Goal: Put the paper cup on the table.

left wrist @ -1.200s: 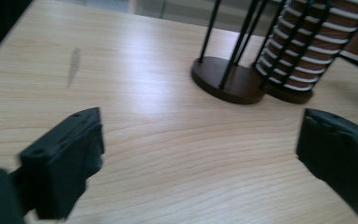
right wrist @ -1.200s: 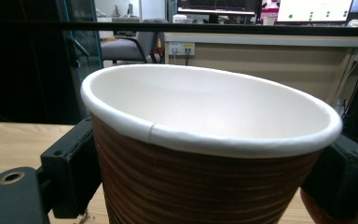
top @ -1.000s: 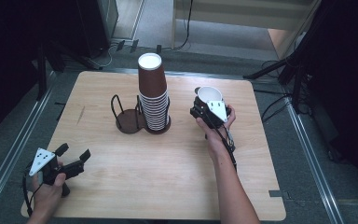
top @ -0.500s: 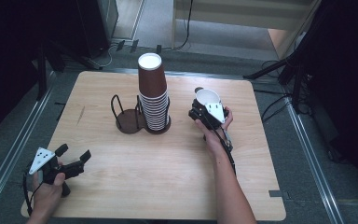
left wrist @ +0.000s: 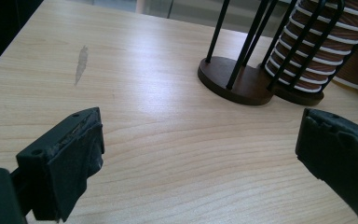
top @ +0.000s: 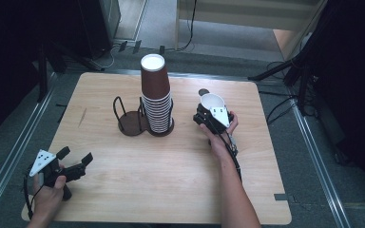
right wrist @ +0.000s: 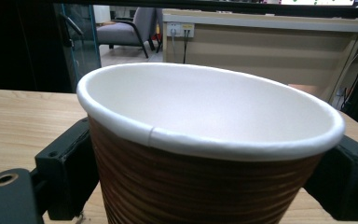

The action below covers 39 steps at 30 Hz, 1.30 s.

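Note:
A tall stack of brown paper cups [top: 156, 95] stands upside down in the right ring of a black wire cup holder [top: 132, 118] at the table's middle. To its right, my right gripper [top: 208, 114] is shut on a single brown paper cup [top: 212, 101] held mouth up; in the right gripper view the cup [right wrist: 205, 149] sits between both jaws, white inside. My left gripper [top: 73, 164] rests open near the front left corner with nothing between its fingers [left wrist: 70, 158]. The holder [left wrist: 242, 79] and stack [left wrist: 317, 46] lie ahead of it.
The wooden table [top: 171, 180] has broad bare room across its front half and its left side. A small dark disc [top: 203, 92] lies just behind the held cup. Dark stands and cables surround the table on the floor.
The right gripper has shifted slightly toward the near side with the cup and tilted it a little. The left gripper has stayed where it was, open.

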Motion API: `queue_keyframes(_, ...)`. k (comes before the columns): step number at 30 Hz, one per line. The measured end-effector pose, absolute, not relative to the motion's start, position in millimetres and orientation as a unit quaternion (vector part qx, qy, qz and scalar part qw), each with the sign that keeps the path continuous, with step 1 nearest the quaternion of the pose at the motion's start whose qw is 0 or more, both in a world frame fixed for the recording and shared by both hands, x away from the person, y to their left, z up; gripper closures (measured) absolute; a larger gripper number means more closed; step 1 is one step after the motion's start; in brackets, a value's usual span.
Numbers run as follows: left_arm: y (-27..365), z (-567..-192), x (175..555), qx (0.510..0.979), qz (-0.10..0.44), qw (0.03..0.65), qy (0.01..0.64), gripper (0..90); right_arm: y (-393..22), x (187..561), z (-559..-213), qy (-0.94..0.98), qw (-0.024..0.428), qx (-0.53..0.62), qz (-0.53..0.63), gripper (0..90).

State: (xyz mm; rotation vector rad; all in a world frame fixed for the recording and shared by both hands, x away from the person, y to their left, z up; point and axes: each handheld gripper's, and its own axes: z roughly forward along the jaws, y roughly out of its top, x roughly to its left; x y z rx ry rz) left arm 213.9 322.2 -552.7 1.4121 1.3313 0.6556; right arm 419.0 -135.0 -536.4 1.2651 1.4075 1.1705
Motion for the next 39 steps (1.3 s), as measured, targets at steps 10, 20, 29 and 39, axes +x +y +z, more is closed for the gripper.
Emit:
queue_keyframes(10,324.3,-552.9,213.9,0.581,0.264,0.528,0.560,2.0,-133.7,418.4,-537.1,0.577,0.436,0.505,0.471,7.3)
queue_keyframes(20,323.6,-553.1,213.9,0.583,0.265,0.527,0.559,2.0,-138.1,416.2,-531.8,0.584,0.404,0.513,0.482,0.0)
queue_keyframes(29,323.6,-553.1,214.0,0.583,0.266,0.527,0.559,1.9,-146.5,407.5,-519.4,0.588,0.378,0.509,0.501,0.0)
queue_keyframes(39,323.5,-553.1,214.1,0.583,0.266,0.526,0.559,2.0,-156.3,389.1,-509.6,0.596,0.388,0.485,0.509,0.0)
